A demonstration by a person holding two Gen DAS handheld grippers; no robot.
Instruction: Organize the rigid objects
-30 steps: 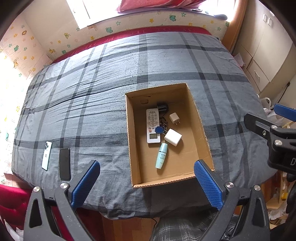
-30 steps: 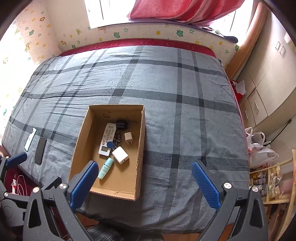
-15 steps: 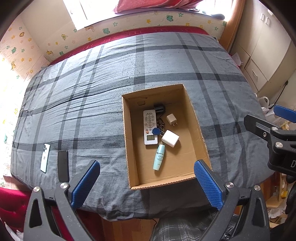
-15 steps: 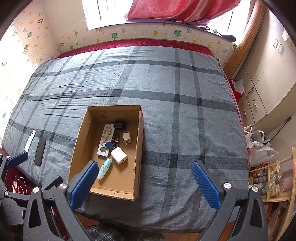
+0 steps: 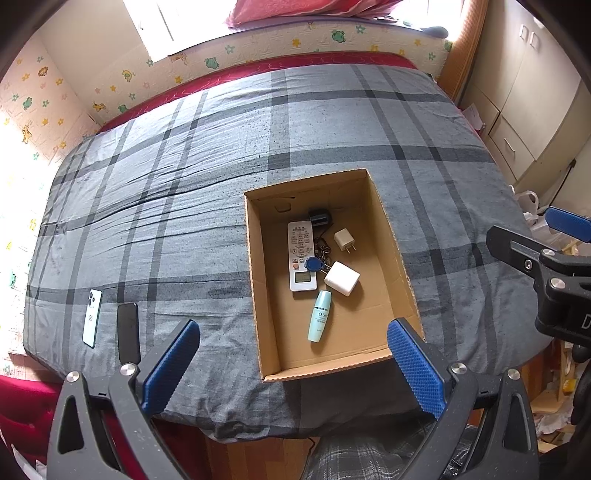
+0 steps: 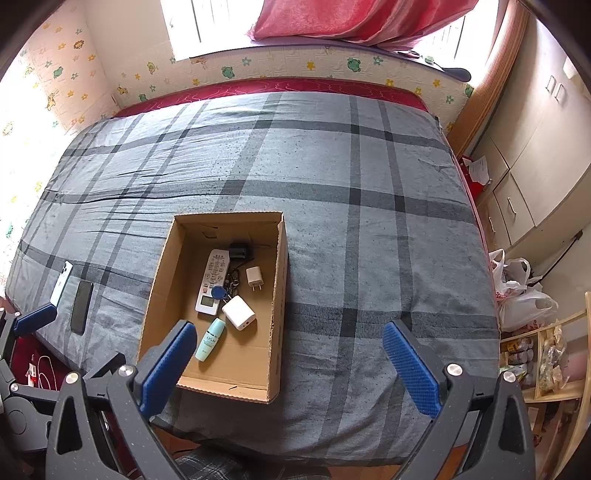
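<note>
Grey plaid bedding (image 5: 177, 206) covers a bed set against a wall papered with small animal and star motifs, below a window hung with a red curtain (image 6: 354, 18); pale cabinets (image 6: 532, 155) stand along the right. An open cardboard box (image 5: 391, 236) lies flat on the bedding near the front edge. Inside it, a white remote control (image 5: 302, 258) lies lengthwise beside the left wall, with a black adapter (image 5: 319, 218) at its far end, a blue key fob (image 5: 314, 263) resting across its lower part, and a bunch of keys (image 5: 324, 251) just right of it. A small white plug (image 5: 344, 240) lies apart to the right, a larger white charger block (image 5: 342, 277) sits nearer the front, and a pale turquoise bottle (image 5: 320, 314) lies on its side just in front of the remote. Two phones rest on the bedding well left of the box, side by side: a white phone (image 5: 91, 317) and a black phone (image 5: 127, 332). Left gripper (image 5: 291, 369) and right gripper (image 6: 288, 365) both hover above the front edge of the bed with blue-padded fingers spread wide, holding nothing.
</note>
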